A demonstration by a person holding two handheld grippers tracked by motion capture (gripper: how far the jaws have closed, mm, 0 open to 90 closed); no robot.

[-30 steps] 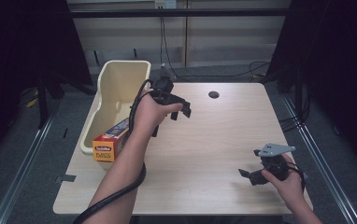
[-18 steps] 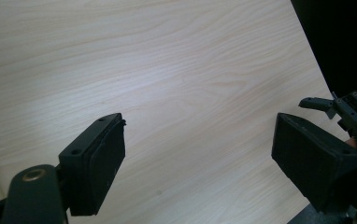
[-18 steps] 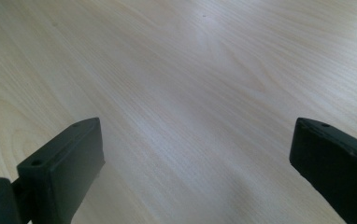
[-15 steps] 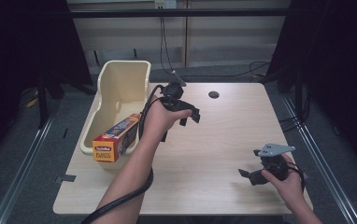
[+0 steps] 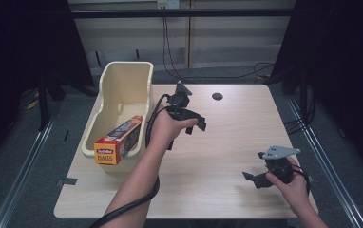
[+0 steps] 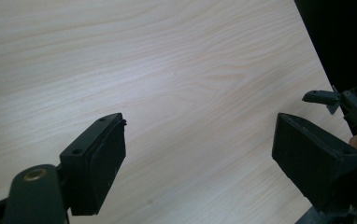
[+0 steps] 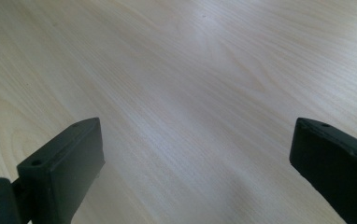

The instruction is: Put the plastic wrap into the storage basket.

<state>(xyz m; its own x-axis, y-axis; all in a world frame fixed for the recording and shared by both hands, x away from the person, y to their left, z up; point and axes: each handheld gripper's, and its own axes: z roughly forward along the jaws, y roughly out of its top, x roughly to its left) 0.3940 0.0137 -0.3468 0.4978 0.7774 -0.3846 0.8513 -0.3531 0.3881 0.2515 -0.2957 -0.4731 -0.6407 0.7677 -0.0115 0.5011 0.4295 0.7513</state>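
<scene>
The counter (image 5: 227, 142) in front of me is pale wood grain, mostly bare, with a small dark round hole (image 5: 217, 96) near its far edge. At its left edge sits a cream plastic bin (image 5: 122, 85), long and open-topped. An orange and yellow box of plastic bags (image 5: 119, 140) lies tilted in the bin's near end, its printed end poking up over the near rim.

My left gripper (image 5: 195, 124) is held above the middle of the counter, just to the right of the bin, and points right, away from the box. Its jaws stand wide apart with nothing between them; in the left gripper view they frame bare wood (image 6: 167, 93). The box lies beside my left wrist, close but not touching.

My right gripper (image 5: 253, 179) hovers low near the counter's near right corner, well apart from the bin and box, and points left. Its jaws are spread wide too and hold nothing, with plain counter (image 7: 190, 93) between them in the right gripper view.
</scene>
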